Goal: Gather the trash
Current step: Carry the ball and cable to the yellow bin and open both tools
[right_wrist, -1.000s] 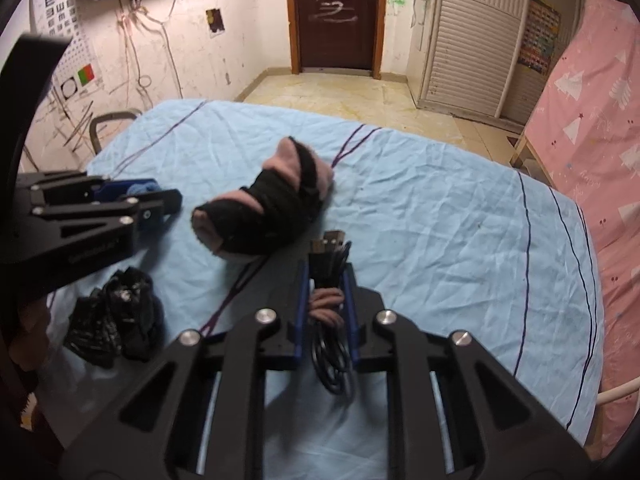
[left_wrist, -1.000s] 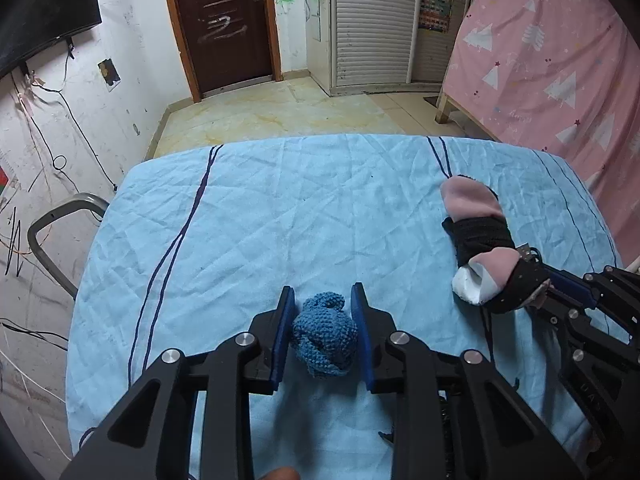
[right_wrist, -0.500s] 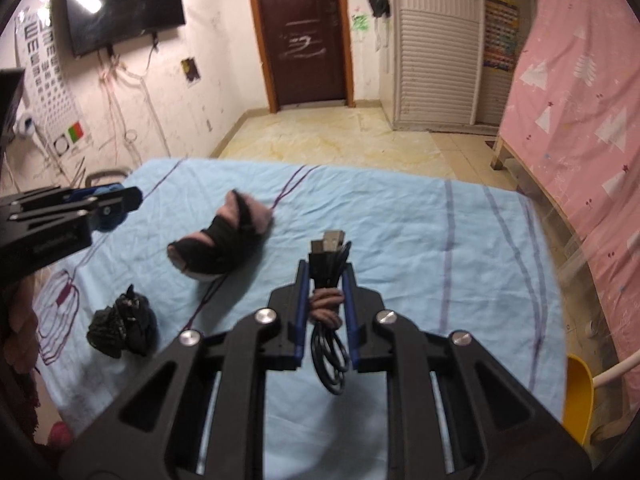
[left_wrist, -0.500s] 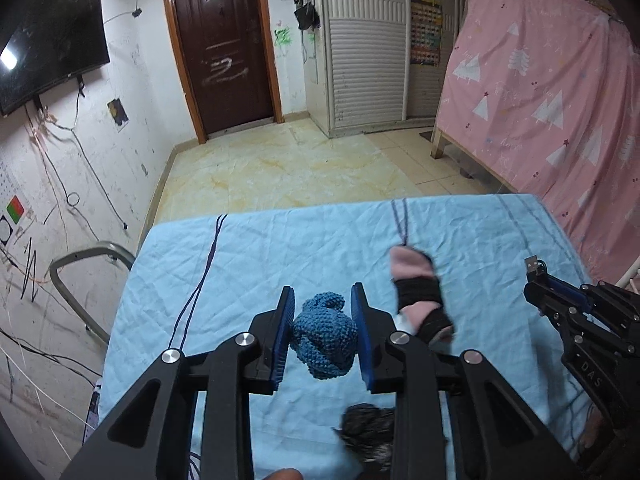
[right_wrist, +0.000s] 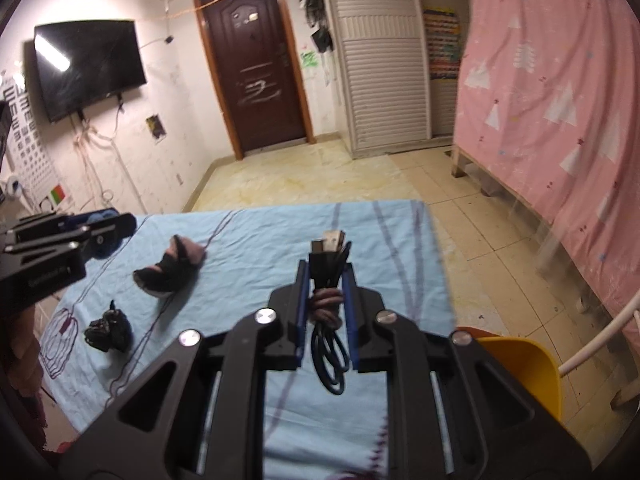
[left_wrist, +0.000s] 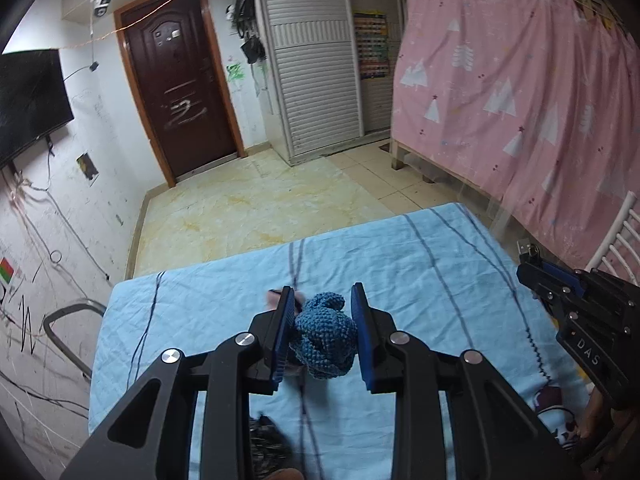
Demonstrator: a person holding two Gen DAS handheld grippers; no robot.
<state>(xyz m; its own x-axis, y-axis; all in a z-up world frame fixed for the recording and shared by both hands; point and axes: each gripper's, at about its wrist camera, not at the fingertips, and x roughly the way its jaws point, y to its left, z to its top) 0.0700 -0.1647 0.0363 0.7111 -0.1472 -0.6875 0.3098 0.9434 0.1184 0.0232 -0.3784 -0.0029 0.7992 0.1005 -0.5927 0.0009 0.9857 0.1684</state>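
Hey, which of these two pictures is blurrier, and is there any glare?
Right wrist view: softer overall, pink curtain and floor smeared, white glare on the TV. Left wrist view: sharper, blue knit ball crisp, TV dark; both bend at the edges.

My left claw (left_wrist: pixel 322 332) hides most of the pink-and-black bundle (left_wrist: pixel 274 298). The crumpled black wad (left_wrist: pixel 264 446) blurs at the frame's bottom. The yellow plastic bin (right_wrist: pixel 524 372) sits half behind my right claw (right_wrist: pixel 326 308).

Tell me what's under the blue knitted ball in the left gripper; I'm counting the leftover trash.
In the left wrist view, the blue knitted ball hides most of what lies below. Only a pink-and-black edge shows beside the left gripper; the rest is covered.
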